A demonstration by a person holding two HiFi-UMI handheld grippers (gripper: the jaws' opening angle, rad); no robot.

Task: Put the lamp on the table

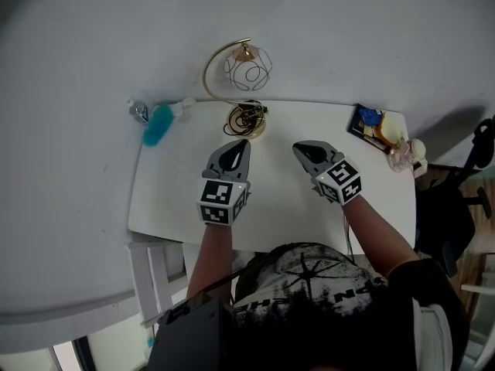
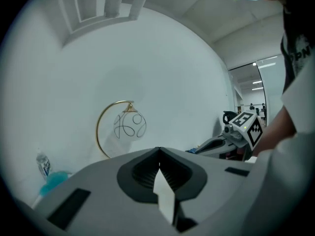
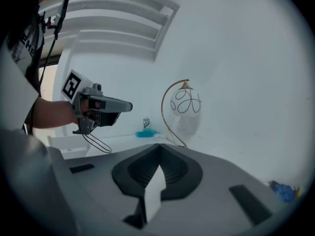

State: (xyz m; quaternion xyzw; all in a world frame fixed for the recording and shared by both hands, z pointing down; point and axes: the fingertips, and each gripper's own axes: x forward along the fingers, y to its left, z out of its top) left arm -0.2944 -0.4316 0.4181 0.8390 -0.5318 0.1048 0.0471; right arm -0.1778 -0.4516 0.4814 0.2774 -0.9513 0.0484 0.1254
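The lamp (image 1: 246, 72) stands upright at the far edge of the white table (image 1: 170, 199), beside the wall. The left gripper (image 1: 241, 143) and right gripper (image 1: 298, 147) hover near it, jaws pressed together and empty. A teal item (image 1: 158, 124), possibly a brush, lies at the table's left corner.

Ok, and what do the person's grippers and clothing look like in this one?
Both the left gripper and right gripper are grey wedge-shaped shells with black ribbed lining inside the jaws. Each carries a cube of black-and-white square markers at its rear. A thin black cable loops beneath the left one. The person wears a black T-shirt with a pale print.
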